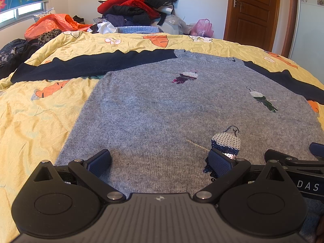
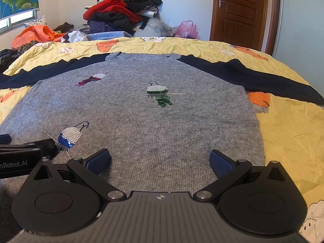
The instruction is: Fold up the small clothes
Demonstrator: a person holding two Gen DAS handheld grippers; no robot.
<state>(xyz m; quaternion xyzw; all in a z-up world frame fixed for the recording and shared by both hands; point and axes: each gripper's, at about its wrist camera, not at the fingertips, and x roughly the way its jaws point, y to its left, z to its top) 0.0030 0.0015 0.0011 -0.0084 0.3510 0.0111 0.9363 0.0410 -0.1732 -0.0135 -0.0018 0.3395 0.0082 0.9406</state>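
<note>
Lying flat and unfolded on the bed (image 2: 283,141), sleeves spread, the grey sweater (image 2: 141,117) awaits its first fold, with left hand-held gripper (image 1: 160,162) and right hand-held gripper (image 2: 160,162) both released, empty, over its hem.

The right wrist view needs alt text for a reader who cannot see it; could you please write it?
A grey sweater with navy sleeves and three sequin birds lies flat on a yellow quilt. The open right gripper hovers over its hem, the left gripper alongside.
</note>
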